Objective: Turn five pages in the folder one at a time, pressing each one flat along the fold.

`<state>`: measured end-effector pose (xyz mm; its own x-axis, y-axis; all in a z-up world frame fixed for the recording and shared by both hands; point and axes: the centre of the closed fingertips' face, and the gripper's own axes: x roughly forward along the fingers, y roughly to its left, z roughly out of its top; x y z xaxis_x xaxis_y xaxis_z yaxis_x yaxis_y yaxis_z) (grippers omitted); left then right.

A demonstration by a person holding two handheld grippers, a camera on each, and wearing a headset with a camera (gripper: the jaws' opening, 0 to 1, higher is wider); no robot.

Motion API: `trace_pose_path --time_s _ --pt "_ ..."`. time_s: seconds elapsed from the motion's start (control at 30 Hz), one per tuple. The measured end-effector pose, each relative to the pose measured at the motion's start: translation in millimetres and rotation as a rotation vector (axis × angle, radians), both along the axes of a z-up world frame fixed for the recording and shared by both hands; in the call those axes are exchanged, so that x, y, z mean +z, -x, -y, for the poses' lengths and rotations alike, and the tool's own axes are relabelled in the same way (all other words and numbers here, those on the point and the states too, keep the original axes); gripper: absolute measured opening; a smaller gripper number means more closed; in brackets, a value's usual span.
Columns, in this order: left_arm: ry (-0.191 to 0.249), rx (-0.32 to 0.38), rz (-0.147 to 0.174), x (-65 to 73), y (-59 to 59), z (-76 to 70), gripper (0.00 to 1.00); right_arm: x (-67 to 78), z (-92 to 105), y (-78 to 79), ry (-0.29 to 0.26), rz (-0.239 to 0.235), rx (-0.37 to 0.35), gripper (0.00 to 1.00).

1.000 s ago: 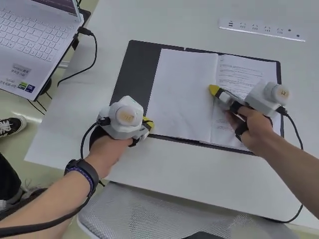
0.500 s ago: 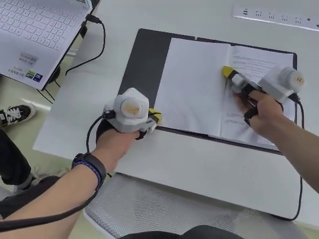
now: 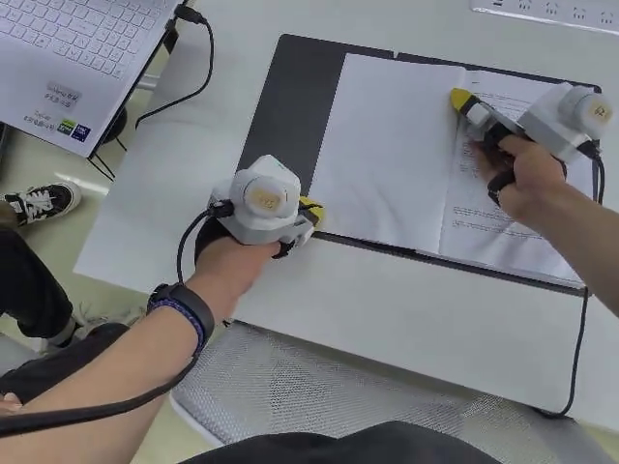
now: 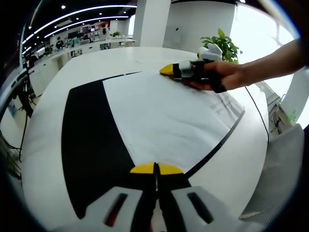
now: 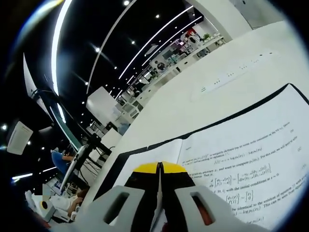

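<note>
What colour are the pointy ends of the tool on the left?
Yellow. The left tool shows them best in the left gripper view.

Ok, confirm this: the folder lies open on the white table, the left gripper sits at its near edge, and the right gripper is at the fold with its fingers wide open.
One thing is wrong: the fingers of the right gripper are shut, not wide open; the right gripper view shows their yellow tips together. The folder, white table and left gripper are as you said.
</note>
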<state>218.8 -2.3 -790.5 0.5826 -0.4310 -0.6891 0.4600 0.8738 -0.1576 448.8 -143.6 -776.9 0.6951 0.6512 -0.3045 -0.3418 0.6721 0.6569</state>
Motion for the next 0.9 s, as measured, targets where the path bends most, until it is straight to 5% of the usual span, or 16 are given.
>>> trace_pose_path --time_s 0.07,0.47,0.9 --pt "0.000 0.000 0.001 0.1 0.1 0.2 0.00 -1.5 7.3 -17.9 -0.010 -0.002 -0.043 0.00" --pt "-0.001 -0.001 -0.002 0.8 -0.4 0.5 0.00 5.1 4.1 -31.8 -0.036 0.004 -0.084 0.00" --pt "0.000 -0.015 0.000 1.4 0.4 1.1 0.00 4.3 -4.9 9.9 -0.013 0.033 0.072 0.00"
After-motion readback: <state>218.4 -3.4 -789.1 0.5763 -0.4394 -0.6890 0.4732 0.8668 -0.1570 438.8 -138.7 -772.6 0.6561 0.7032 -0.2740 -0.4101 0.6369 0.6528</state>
